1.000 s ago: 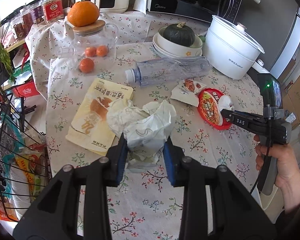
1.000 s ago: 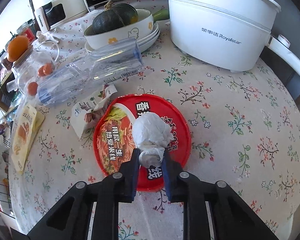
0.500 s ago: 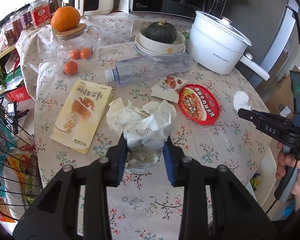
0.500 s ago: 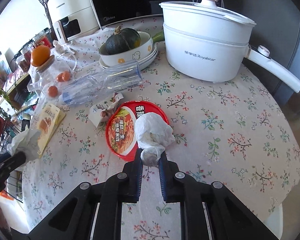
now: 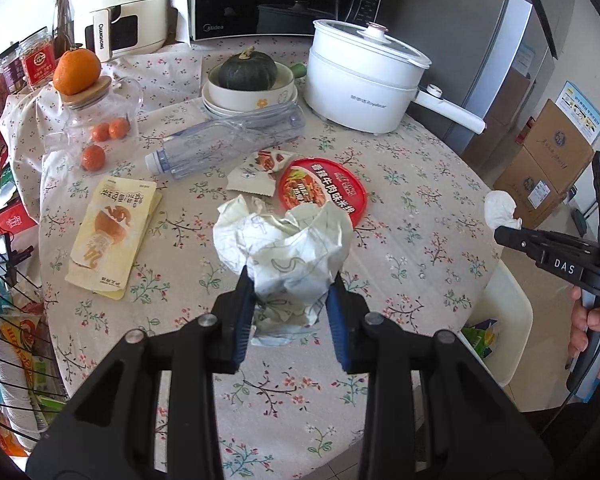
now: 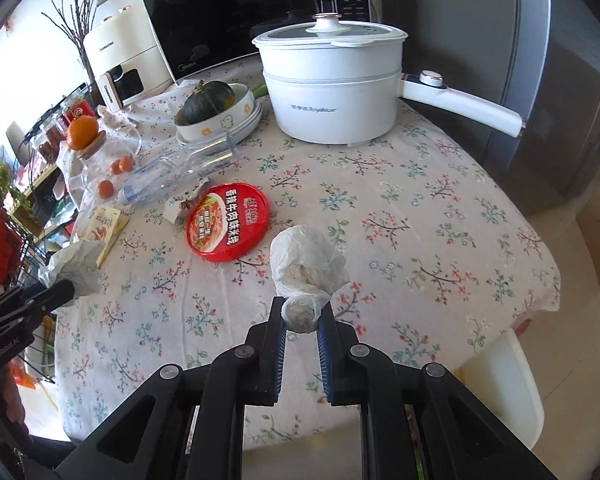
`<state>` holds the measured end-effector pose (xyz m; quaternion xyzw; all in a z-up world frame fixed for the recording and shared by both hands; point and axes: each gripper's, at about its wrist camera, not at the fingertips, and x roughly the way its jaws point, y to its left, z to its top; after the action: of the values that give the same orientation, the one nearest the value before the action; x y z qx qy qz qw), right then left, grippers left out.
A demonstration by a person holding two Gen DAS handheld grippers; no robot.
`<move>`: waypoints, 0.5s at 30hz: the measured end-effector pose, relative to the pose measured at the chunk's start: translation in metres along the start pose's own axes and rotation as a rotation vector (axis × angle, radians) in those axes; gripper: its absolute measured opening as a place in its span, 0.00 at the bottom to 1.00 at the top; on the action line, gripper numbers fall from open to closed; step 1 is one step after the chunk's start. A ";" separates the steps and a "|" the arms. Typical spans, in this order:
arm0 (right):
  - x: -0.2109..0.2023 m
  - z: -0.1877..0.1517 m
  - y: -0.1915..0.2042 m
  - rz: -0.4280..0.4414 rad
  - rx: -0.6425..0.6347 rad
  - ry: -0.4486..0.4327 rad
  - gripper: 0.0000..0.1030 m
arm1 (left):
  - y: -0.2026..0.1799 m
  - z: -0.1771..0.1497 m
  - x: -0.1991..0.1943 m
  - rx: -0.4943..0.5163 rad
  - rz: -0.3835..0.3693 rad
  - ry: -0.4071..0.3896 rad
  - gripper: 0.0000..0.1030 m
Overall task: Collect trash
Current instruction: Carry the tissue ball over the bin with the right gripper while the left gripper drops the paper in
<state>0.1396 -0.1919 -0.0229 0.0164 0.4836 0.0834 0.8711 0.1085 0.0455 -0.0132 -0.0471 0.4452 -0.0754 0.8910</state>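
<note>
The crumpled wrapper sits clamped between the left gripper's blue pads, and the white tissue wad is pinched by its lower knot between the right gripper's fingers; both are held clear of the cloth. A second ago the tissue lay directly over the red noodle lid; now that lid is ahead and to the left of the right fingers, and the table has dropped away beneath both grippers (more of its near edge shows in each view).

Ahead of the left fingers lie the red lid, a torn sachet, the empty plastic bottle on its side, and to the left a yellow snack packet. Farther off stand a glass jar with an orange on its lid, a bowl holding a dark squash, and the white electric pot, its handle jutting right.

Below and right of the right fingers the cloth's edge falls off to a white bin, partly hidden by the gripper. The cloth right of the fingers is bare; a wire rack crowds the left edge.
</note>
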 end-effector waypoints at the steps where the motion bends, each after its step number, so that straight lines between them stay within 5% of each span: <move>1: -0.003 -0.004 -0.005 -0.008 0.005 0.003 0.15 | -0.005 -0.001 0.000 0.002 -0.012 0.002 0.35; 15: -0.030 -0.077 -0.109 -0.109 0.140 0.109 0.15 | -0.121 -0.021 0.020 0.197 -0.163 0.042 0.35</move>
<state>0.0731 -0.3083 -0.0500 0.0463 0.5353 0.0027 0.8434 0.0924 -0.0776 -0.0237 0.0062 0.4490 -0.1920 0.8726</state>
